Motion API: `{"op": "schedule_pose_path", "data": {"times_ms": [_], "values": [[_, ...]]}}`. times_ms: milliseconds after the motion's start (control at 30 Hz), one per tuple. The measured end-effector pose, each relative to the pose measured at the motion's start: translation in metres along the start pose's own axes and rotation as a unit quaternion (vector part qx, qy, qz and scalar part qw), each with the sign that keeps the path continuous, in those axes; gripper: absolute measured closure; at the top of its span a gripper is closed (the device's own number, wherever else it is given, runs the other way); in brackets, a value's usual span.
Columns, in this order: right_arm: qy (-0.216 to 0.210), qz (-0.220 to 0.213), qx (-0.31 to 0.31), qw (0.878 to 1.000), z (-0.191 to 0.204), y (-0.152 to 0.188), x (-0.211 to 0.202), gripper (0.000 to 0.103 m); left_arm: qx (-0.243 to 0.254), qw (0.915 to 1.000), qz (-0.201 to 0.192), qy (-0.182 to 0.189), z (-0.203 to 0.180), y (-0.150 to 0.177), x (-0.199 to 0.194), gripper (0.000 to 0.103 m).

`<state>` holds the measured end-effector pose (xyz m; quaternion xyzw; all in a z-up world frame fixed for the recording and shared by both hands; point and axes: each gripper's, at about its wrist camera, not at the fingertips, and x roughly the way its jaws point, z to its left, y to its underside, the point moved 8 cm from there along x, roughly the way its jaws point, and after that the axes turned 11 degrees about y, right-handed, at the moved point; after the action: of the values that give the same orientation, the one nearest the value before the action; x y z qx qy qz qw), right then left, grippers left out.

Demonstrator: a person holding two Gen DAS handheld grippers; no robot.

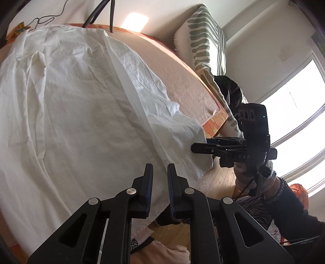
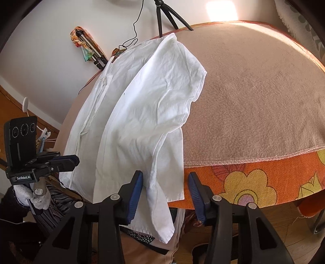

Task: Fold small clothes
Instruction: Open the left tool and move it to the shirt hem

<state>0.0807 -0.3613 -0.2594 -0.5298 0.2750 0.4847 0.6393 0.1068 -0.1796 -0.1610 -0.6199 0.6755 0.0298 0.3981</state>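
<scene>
- A white shirt lay spread on the table, which had a beige fleece cloth on top of an orange flowered cover.
- The shirt sat on the left half of the table in the right wrist view, with one side folded over its middle and the hem hanging off the near edge.
- The button placket ran up toward the collar at the far end, near the wall.
- The right gripper was down at the near table edge, jaws standing apart. The hanging hem of the shirt was between them, but the blue pads weren't pressing on it, so not a grip.
- From the left wrist view, the right gripper pointed sideways at the corner of the shirt, right at the cloth's edge, held by a gloved hand.
- The left gripper hovered over the hem as well, jaws only a bit apart with a narrow gap. Cloth showed behind the gap, but nothing looked pinched there.
- In the right wrist view the left gripper was just beside the shirt's left edge, a gloved hand under it.
- Other stuff around: a striped green-and-white towel past the far side of the table, a tripod at the back, wood floor below.
</scene>
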Motion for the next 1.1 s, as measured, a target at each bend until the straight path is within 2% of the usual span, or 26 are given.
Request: {"op": "schedule_pose_path", "data": {"times_ms": [33, 100, 167, 233, 267, 300, 367, 467, 500, 533, 600, 733, 800, 933, 1100], "values": [[0.004, -0.004, -0.004, 1.000, 0.002, 0.001, -0.001, 0.067, -0.003, 1.0000, -0.005, 0.001, 0.000, -0.002, -0.001, 0.088], [-0.017, 0.014, 0.000, 1.000, 0.007, 0.005, 0.001, 0.086, -0.004, 0.9999, -0.010, 0.004, -0.004, -0.005, 0.003, 0.085], [-0.028, 0.020, 0.005, 0.999, 0.009, 0.005, -0.002, 0.086, 0.008, 0.9999, -0.009, 0.006, -0.011, -0.004, 0.008, 0.085], [-0.031, 0.023, -0.005, 0.999, 0.012, 0.003, -0.010, 0.083, 0.021, 0.9997, -0.008, 0.009, -0.022, -0.005, 0.017, 0.085], [-0.033, 0.025, -0.014, 0.999, 0.013, 0.001, -0.015, 0.072, 0.025, 0.9996, -0.009, 0.014, -0.029, -0.007, 0.021, 0.085], [-0.030, 0.012, -0.021, 0.999, 0.013, -0.004, -0.022, 0.057, 0.026, 0.9994, -0.010, 0.020, -0.034, -0.009, 0.025, 0.083], [-0.023, -0.017, -0.027, 0.999, 0.011, -0.019, -0.036, 0.051, 0.031, 0.9992, -0.008, 0.023, -0.044, -0.011, 0.035, 0.074], [-0.022, -0.046, -0.022, 0.998, 0.001, -0.047, -0.050, 0.049, 0.064, 0.9979, -0.002, 0.008, -0.062, -0.011, 0.055, 0.067], [-0.009, -0.058, -0.022, 0.998, -0.005, -0.058, -0.052, 0.048, 0.075, 0.9972, -0.002, -0.004, -0.066, -0.010, 0.062, 0.056], [0.001, -0.069, -0.022, 0.997, -0.013, -0.069, -0.052, 0.047, 0.081, 0.9967, -0.001, -0.010, -0.069, -0.010, 0.069, 0.051], [-0.002, -0.084, -0.010, 0.996, -0.028, -0.092, -0.048, 0.046, 0.089, 0.9958, 0.012, -0.018, -0.074, -0.007, 0.087, 0.050], [-0.016, -0.087, 0.003, 0.996, -0.050, -0.131, -0.026, 0.044, 0.110, 0.9908, 0.021, -0.075, -0.075, -0.008, 0.118, 0.047], [-0.012, -0.090, 0.003, 0.996, -0.058, -0.146, -0.013, 0.036, 0.113, 0.9884, 0.026, -0.098, -0.070, -0.008, 0.129, 0.043], [-0.030, -0.087, 0.018, 0.996, -0.071, -0.174, 0.013, 0.035, 0.123, 0.9818, 0.034, -0.140, -0.064, -0.007, 0.147, 0.039], [-0.044, -0.080, 0.018, 0.996, -0.071, -0.199, 0.045, 0.035, 0.127, 0.9798, 0.019, -0.154, -0.060, -0.005, 0.151, 0.038]]}}
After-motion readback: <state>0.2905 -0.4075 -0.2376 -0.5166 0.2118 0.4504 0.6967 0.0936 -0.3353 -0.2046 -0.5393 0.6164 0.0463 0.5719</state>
